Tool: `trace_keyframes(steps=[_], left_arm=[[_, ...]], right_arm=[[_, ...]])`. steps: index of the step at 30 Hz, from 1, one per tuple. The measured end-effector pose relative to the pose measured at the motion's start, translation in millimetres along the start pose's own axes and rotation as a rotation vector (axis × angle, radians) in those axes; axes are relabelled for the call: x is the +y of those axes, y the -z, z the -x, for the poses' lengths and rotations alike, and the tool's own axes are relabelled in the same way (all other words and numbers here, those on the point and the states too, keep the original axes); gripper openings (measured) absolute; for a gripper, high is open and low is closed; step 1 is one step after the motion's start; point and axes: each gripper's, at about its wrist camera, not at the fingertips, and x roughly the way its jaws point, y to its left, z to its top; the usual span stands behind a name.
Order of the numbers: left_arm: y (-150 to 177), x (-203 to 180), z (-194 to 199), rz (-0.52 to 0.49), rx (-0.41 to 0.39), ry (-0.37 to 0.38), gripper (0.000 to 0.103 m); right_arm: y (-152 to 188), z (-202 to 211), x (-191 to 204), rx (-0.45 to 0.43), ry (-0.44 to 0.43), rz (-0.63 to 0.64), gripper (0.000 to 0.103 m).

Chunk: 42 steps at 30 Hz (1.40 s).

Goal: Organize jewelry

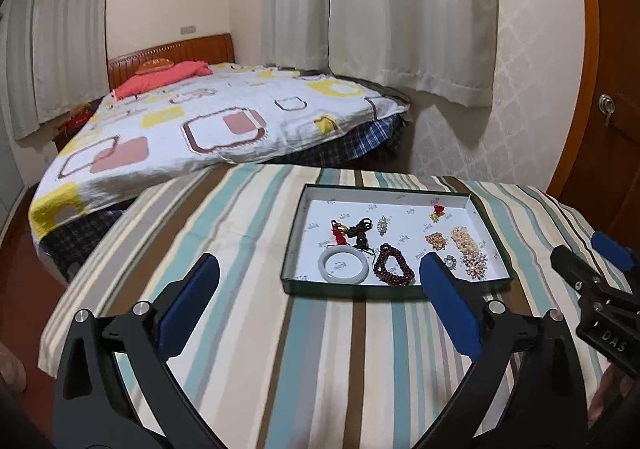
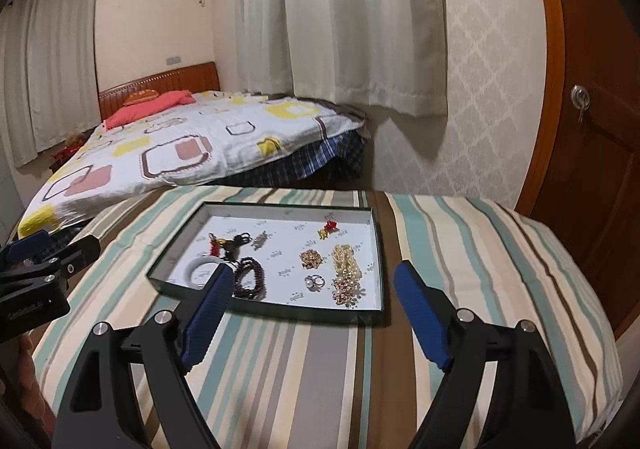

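Nearest, left gripper (image 1: 318, 299) and right gripper (image 2: 314, 307), both with blue pads spread wide and empty, above the striped cloth (image 1: 248, 329), the right one also seen at the right edge of the left view. Farther, on the cloth, a shallow tray (image 1: 496, 225) with the jewelry inside: white bangle (image 1: 343, 266) and dark bead bracelet (image 1: 390, 271) near left, red-and-black cords (image 1: 350, 233) behind, ring (image 2: 314, 282), gold clusters (image 2: 347, 267) right, small red-and-yellow charm (image 2: 327, 229) far right. Beyond, bed (image 1: 200, 129), curtains (image 1: 400, 9), door (image 2: 592, 129) far right.
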Motion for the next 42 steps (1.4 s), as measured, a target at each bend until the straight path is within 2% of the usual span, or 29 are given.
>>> trace_keyframes(steps=[13, 19, 23, 42], left_arm=[[7.8, 19.8, 72.2, 0.015, -0.081, -0.032, 0.099], [7.0, 25.4, 96.0, 0.034, -0.087, 0.012, 0.099], [5.5, 26.8, 112.0, 0.040, -0.119, 0.019, 0.099], [5.2, 27.3, 124.0, 0.039, -0.139, 0.030, 0.099]], right_arm=[[0.4, 68.4, 4.0, -0.069, -0.001, 0.012, 0.082], [-2.3, 92.7, 6.9, -0.115, -0.014, 0.007, 0.082], [-2.9, 103.9, 9.7, -0.138, -0.016, 0.014, 0.083], [-2.9, 118.0, 10.6, -0.173, -0.005, 0.007, 0.083]])
